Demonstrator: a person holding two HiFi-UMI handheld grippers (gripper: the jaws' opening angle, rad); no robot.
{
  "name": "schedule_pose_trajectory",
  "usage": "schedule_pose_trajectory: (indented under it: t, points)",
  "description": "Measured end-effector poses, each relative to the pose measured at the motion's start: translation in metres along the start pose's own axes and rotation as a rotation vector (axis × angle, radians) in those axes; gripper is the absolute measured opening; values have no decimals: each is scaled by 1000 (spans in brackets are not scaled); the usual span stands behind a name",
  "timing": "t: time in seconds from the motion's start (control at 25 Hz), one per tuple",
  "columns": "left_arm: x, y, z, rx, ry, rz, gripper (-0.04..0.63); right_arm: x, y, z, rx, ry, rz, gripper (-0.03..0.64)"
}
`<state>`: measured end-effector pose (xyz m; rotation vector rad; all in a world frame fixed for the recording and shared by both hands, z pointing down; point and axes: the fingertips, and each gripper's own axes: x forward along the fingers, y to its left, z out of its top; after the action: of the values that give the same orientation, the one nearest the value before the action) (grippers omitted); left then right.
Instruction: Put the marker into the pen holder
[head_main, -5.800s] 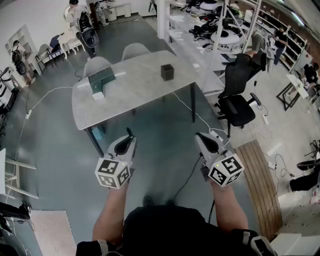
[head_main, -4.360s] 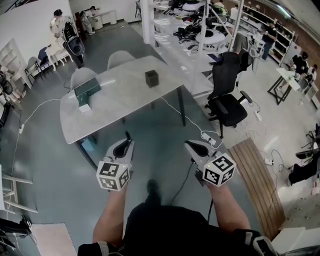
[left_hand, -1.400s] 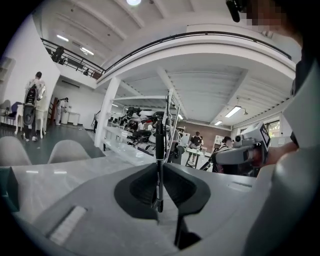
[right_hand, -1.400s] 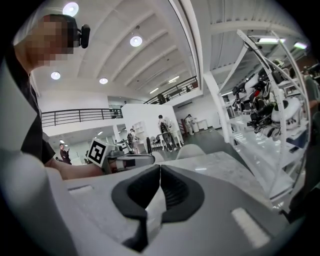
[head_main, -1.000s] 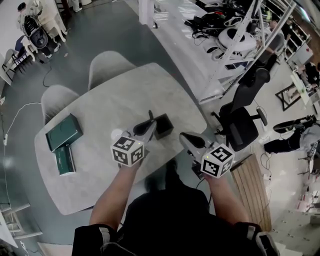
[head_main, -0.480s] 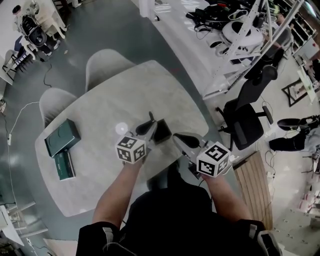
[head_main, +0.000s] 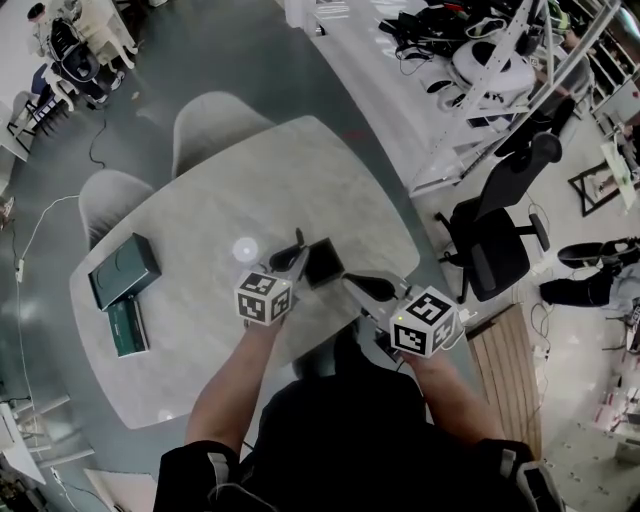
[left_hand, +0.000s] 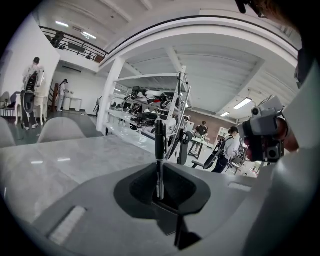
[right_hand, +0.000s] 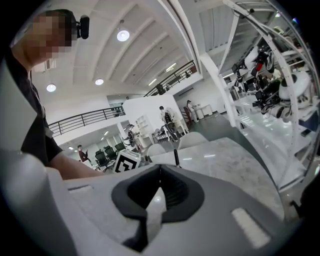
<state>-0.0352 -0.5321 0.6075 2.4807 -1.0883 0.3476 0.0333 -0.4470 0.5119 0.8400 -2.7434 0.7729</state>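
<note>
the left gripper (left_hand: 160, 194) is clamping the black marker (left_hand: 159, 142) upright, just beside the dark square pen holder (head_main: 323, 264) on the table (head_main: 200, 210) (its inside is showing only as dark). the right gripper (right_hand: 160, 170) is hovering closed, holding nothing, near the holder's other side.

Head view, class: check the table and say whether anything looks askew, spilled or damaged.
Nothing stands out. The pen holder stands upright on the table, the marker sits upright in the left gripper, the green box lies flat. No spill or breakage shows.
</note>
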Motion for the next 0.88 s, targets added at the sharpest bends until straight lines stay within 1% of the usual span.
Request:
schedule_pose_trajectory:
  t: [0.28, 0.44, 0.56, 0.68, 0.88]
  points:
    - [-2, 3, -14, 37, 60, 17, 51, -2, 1, -9, 9, 12, -4, 5]
    - [-1, 4, -20, 54, 110, 34, 54, -5, 3, -9, 13, 17, -5, 5]
    - [-3, 7, -27, 45, 144, 55, 55, -7, 7, -12, 17, 19, -4, 5]
    - [-2, 10, -31, 34, 161, 67, 57, -9, 6, -17, 26, 21, -4, 5]
    - [-1, 11, -31, 53, 182, 60, 57, -9, 9, -24, 37, 33, -2, 5]
